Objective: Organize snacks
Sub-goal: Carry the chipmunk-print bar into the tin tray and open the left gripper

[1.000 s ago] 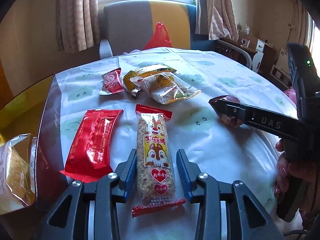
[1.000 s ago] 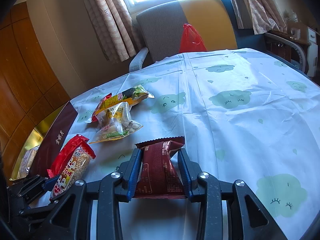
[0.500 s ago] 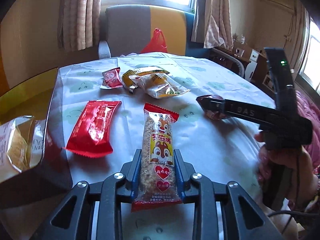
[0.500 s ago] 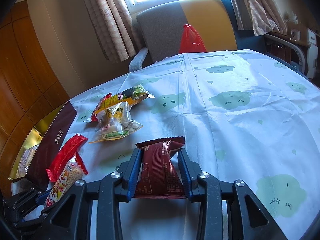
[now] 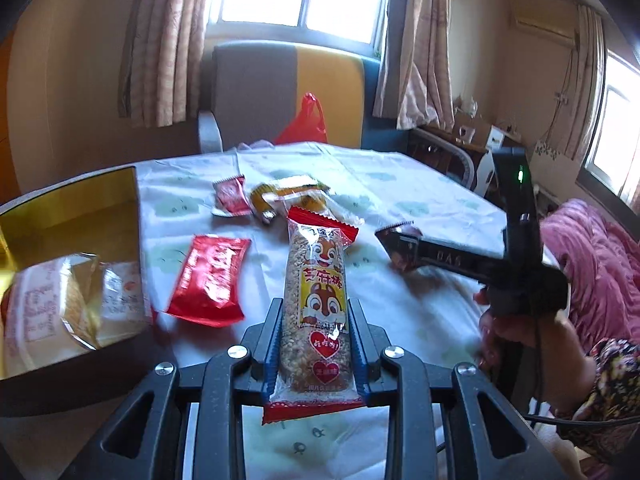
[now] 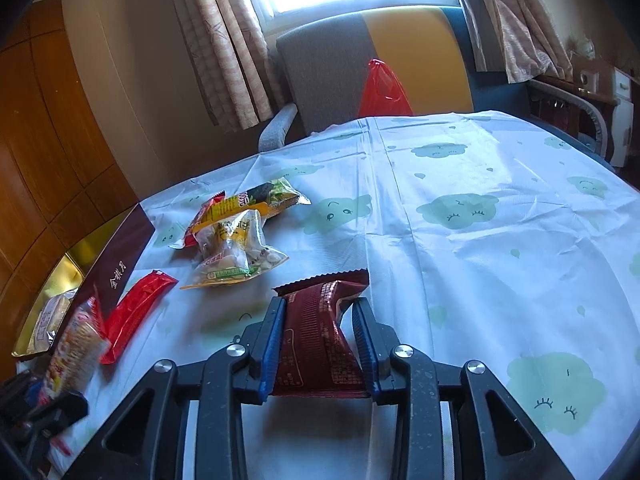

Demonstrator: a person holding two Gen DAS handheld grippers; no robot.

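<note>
My left gripper (image 5: pixel 316 312) is shut on a squirrel-print sesame bar (image 5: pixel 316 300) and holds it lifted above the table. It also shows blurred at the lower left of the right wrist view (image 6: pixel 76 348). My right gripper (image 6: pixel 320 312) is shut on a dark red snack packet (image 6: pixel 320 332) low over the tablecloth; in the left wrist view the packet (image 5: pixel 400 242) sits at its tips. A red packet (image 5: pixel 210 280) lies flat on the table. A gold-lined box (image 5: pixel 72 216) holding a clear-wrapped snack (image 5: pixel 60 304) stands at the left.
Several more snack packets lie in a pile (image 6: pixel 240 232) toward the table's far left. A grey and yellow chair (image 6: pixel 372 64) with a red plastic bag (image 6: pixel 382 90) stands behind the table. The cloud-print tablecloth (image 6: pixel 500 220) stretches to the right.
My left gripper closed on the sesame bar and lifted it off the table, tilting upward. My right gripper stayed still with the dark red packet.
</note>
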